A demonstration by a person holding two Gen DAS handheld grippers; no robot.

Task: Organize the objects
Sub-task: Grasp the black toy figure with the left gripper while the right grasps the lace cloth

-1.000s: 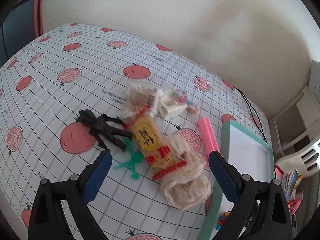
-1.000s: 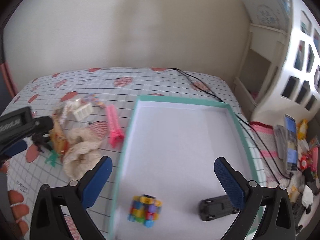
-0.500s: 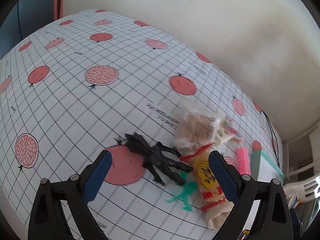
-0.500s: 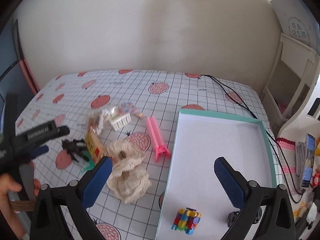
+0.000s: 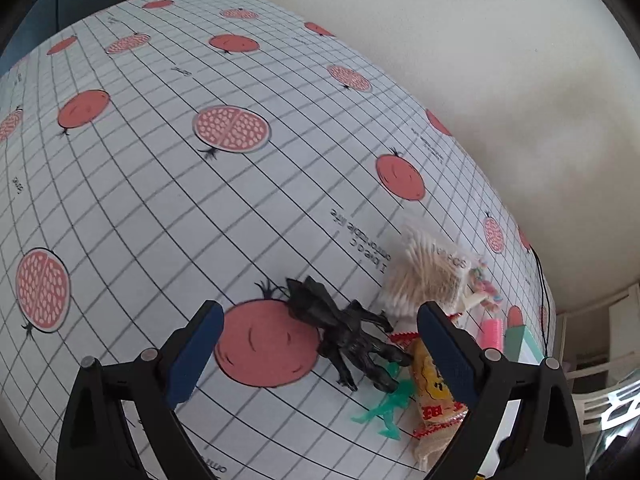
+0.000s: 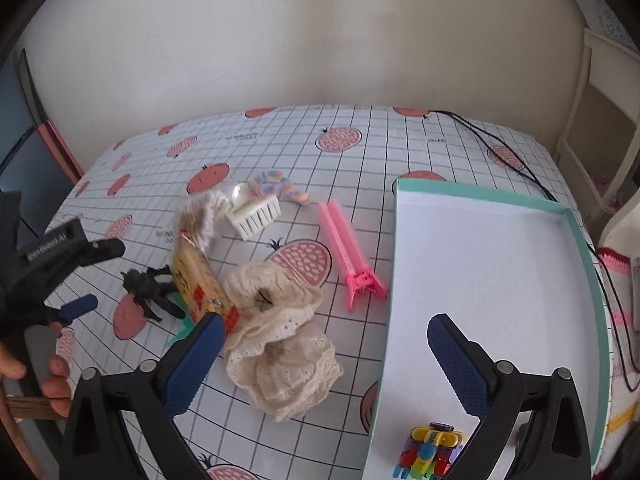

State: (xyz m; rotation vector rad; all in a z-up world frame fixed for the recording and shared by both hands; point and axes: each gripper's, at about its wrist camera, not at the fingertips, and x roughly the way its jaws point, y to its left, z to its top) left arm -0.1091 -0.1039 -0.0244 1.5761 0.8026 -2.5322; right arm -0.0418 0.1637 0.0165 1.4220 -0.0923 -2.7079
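A black toy figure (image 5: pixel 344 336) (image 6: pixel 150 290) lies on the patterned tablecloth, framed between the fingers of my open left gripper (image 5: pixel 318 350) (image 6: pixel 72 280). Beside it lie a green plastic figure (image 5: pixel 386 410), a yellow snack packet (image 5: pixel 434 392) (image 6: pixel 198 280) and a bag of cotton swabs (image 5: pixel 430 278). My right gripper (image 6: pixel 324 364) hangs open over a cream lace cloth (image 6: pixel 282 344) and the teal-rimmed white tray (image 6: pixel 576 220). Inside the tray sits a colourful block toy (image 6: pixel 430 450). A pink clip (image 6: pixel 348 252) and a white basket (image 6: pixel 258 216) lie between.
A pastel braided string (image 6: pixel 280 186) lies behind the basket. A black cable (image 6: pixel 496 148) crosses the table's far right corner. A person's hand (image 6: pixel 48 376) holds the left gripper at the table's left edge. White furniture (image 6: pixel 600 120) stands to the right.
The left gripper swung left and closer, so the black figure now sits between its fingers. The right gripper pulled back and turned left, bringing the pile of objects into its view.
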